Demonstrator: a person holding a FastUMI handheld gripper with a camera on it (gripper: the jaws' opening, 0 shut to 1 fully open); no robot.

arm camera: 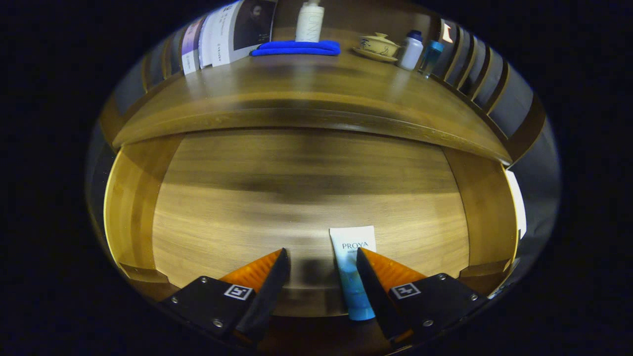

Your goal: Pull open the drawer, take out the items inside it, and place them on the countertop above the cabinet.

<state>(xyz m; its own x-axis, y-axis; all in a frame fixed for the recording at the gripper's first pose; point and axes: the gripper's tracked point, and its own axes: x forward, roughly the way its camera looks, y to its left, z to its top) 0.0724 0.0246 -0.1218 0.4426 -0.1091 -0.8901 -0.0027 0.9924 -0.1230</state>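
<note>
The wooden surface (316, 94) tops the cabinet, carrying a folded blue cloth (296, 48), a white bottle (309, 22) behind it, a lidded tea bowl on a saucer (378, 46), two small bottles (419, 50) and propped magazines (232, 29). Below it the drawer (306, 198) stands pulled open. On its floor lies a white-and-blue cosmetic tube (352, 269), between the fingers, close against the right one. The hand-held gripper (320, 257) is spread wide, gripping nothing.
</note>
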